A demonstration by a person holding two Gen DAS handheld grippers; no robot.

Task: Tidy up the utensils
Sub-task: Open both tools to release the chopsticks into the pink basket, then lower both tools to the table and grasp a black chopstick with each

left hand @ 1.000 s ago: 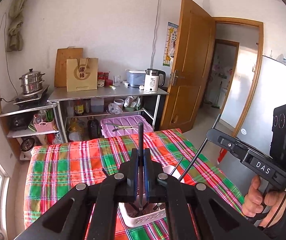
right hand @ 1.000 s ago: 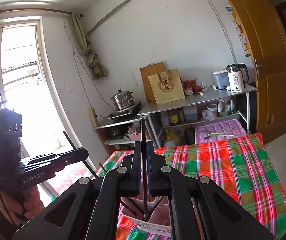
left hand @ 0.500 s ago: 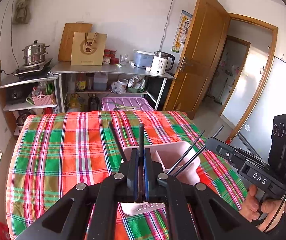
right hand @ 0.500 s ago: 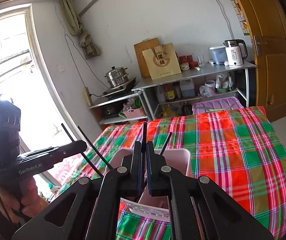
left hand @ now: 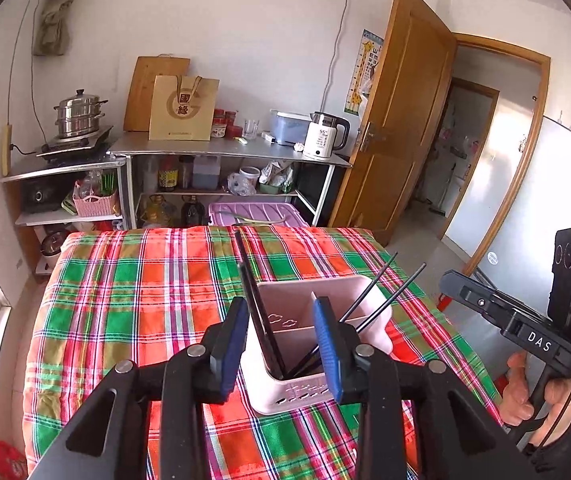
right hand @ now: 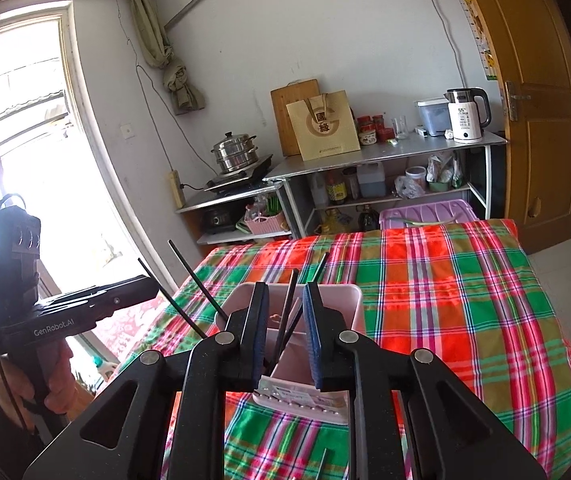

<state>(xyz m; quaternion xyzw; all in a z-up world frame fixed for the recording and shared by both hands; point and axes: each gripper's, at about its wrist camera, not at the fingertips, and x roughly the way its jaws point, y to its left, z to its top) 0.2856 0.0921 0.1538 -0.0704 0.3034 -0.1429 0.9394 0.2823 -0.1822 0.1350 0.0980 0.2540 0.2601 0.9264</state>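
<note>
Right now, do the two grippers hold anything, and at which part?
Nothing is held. The left gripper and the right gripper are both open; the chopsticks stand free in the pink holder.

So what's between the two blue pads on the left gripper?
In the left wrist view, the left gripper is open, and between its pads sits the pink holder, with black chopsticks leaning inside it.
</note>
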